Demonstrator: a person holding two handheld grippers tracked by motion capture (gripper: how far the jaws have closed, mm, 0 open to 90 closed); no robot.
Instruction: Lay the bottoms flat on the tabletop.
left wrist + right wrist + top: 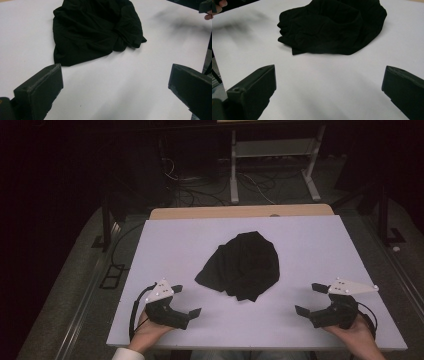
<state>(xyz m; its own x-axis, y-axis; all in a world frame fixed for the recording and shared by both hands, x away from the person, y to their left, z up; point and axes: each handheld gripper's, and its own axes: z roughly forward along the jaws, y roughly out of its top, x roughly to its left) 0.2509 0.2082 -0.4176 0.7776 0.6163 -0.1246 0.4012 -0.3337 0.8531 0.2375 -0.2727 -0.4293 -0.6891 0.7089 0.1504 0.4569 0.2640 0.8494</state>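
A crumpled black cloth (241,265) lies in a heap near the middle of the white table top (310,245). The same cloth (95,30) sits ahead in the left gripper view, and the cloth (332,27) also lies ahead in the right gripper view. My left gripper (186,300) rests near the front left edge, open, jaws wide apart and empty, short of the cloth. On the front right, my right gripper (310,298) is open too, nothing between its jaws, pointing toward the cloth.
The white top lies on a wooden table (240,211) whose far edge shows behind it. Beyond stand a white metal frame (272,165) and floor cables (200,190). Bare white surface surrounds the cloth on all sides.
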